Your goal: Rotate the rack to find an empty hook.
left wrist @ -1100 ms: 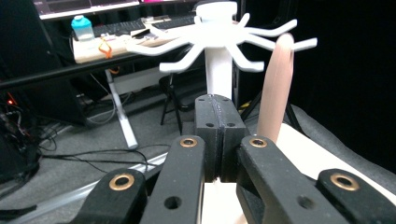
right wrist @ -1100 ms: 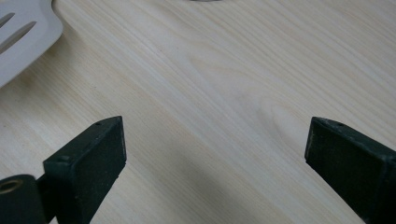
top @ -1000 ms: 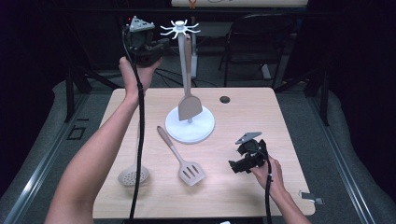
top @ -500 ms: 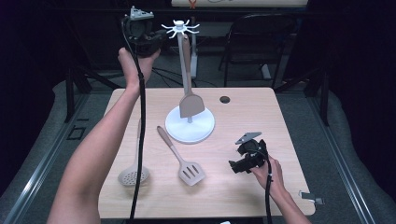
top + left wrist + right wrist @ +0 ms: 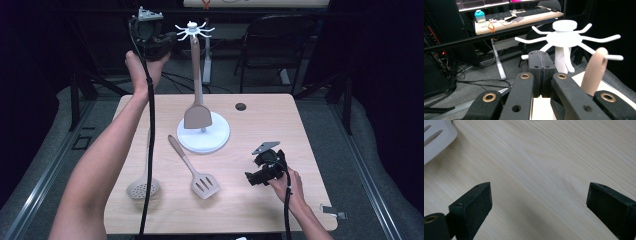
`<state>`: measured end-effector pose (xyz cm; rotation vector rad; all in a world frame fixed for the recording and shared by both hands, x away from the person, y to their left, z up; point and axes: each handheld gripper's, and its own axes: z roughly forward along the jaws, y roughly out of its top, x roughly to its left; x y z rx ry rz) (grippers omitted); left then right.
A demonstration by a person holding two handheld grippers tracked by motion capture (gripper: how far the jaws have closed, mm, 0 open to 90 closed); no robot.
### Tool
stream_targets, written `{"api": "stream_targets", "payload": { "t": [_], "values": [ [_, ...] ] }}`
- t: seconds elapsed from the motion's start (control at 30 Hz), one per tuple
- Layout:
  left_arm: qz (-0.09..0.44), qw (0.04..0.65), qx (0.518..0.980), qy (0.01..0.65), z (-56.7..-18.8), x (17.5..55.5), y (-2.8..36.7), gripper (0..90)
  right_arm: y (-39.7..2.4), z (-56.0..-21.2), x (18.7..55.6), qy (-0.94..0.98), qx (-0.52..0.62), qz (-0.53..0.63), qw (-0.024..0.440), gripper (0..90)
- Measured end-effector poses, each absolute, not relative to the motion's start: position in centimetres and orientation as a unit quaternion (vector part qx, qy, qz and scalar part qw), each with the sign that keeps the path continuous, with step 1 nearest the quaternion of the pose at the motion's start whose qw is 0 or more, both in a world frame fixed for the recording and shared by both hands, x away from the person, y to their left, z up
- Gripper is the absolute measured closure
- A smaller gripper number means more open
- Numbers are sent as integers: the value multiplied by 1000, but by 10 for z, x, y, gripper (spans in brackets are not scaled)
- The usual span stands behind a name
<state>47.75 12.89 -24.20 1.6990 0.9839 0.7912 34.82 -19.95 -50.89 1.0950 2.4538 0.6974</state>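
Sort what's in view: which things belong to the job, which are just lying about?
Job:
- white hook stand
- turner hanging on it
- slotted turner on the table
- skimmer on the table
- left tool, shut, up by the hooks
- right tool, open over bare wood

Lying about:
- chair
- desk with keyboard and bottle

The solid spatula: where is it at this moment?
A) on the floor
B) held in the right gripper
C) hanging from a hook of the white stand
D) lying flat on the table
C: the solid spatula hangs by its handle from the white stand, blade just above the base.
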Motion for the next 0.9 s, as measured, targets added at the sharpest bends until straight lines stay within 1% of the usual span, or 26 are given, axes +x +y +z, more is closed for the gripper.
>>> {"api": "stream_targets", "payload": {
  "t": [0.43, 0.77, 0.9],
  "values": [
    [316, 488, 724, 370, -250, 455, 124, 900, -197, -510, 347, 866, 392, 251, 184, 59],
    [311, 497, 726, 359, -244, 454, 116, 900, -197, -510, 348, 870, 388, 246, 181, 59],
    [314, 497, 723, 362, -242, 456, 115, 900, -199, -509, 348, 871, 386, 240, 187, 60]
  ]
}}
